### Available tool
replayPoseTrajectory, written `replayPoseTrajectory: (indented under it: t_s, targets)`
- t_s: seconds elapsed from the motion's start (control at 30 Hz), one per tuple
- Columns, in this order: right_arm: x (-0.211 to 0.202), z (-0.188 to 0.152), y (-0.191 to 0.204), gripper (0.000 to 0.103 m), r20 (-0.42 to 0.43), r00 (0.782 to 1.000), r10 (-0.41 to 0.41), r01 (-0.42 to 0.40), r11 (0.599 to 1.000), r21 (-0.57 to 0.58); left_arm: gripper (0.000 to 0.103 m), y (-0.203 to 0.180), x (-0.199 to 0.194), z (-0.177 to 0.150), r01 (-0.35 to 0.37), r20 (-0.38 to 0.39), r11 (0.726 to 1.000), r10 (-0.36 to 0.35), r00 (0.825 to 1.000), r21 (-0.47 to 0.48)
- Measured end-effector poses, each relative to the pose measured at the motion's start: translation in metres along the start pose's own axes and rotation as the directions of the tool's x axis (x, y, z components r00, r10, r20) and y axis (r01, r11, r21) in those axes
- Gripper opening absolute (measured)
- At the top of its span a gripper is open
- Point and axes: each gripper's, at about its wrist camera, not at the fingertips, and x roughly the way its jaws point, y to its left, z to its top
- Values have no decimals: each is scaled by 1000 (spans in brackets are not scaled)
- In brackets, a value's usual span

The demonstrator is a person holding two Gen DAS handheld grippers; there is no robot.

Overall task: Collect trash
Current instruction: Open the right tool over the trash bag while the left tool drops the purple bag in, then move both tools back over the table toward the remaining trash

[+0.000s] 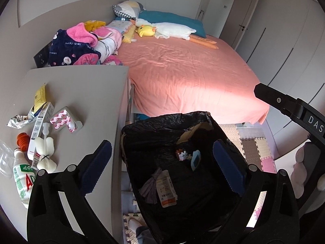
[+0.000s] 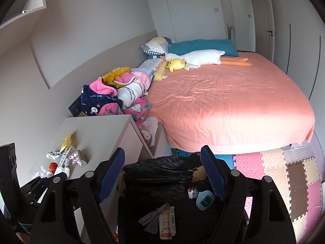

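A bin lined with a black bag (image 1: pixel 223 134) stands on the floor beside a grey bedside table (image 1: pixel 87 89). In it lie a white and orange packet (image 1: pixel 167 191), a grey rag (image 1: pixel 150 185), a small blocky toy (image 1: pixel 181 155) and a blue and white item (image 1: pixel 196 159). My left gripper (image 1: pixel 162 162) is open and empty above the bin. My right gripper (image 2: pixel 163 174) is open and empty above the same bin (image 2: pixel 162 164). On the table lie trash: a yellow wrapper (image 1: pixel 40 97), crumpled paper (image 1: pixel 19 121), a white carton (image 1: pixel 39 126), a milk bottle (image 1: pixel 22 174), a pink-patterned piece (image 1: pixel 63 120).
A bed with a pink sheet (image 1: pixel 182 73) fills the middle, with folded blankets (image 1: pixel 81 46) and plush toys (image 1: pixel 162 29) at its head. Foam floor mats (image 2: pixel 284 174) lie right of the bin. Closet doors (image 1: pixel 274 46) line the right. The right gripper's body (image 1: pixel 294 107) shows at the right edge of the left wrist view.
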Motion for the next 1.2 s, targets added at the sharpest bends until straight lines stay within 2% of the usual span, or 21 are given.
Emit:
replayPoseTrajectory:
  t_s: [0.3,0.63,0.97,1.2]
  targets:
    - [6,0,15,77,-15,999,28,-28,999,-22,97,13,-4,-2,-9,-4,999,9,1000,-33]
    - [20,-4,49,77,-45,995,86,-89,994,-59,97,46,-18,-14,-81,-2,992,81,997,-99]
    - [41,-13,97,77,-106,984,145,-157,982,-108,97,92,-35,-32,-155,-15,969,155,988,-191]
    - [60,-21,128,77,-164,970,182,-205,969,-139,96,125,-46,-47,-203,-29,944,203,979,-261]
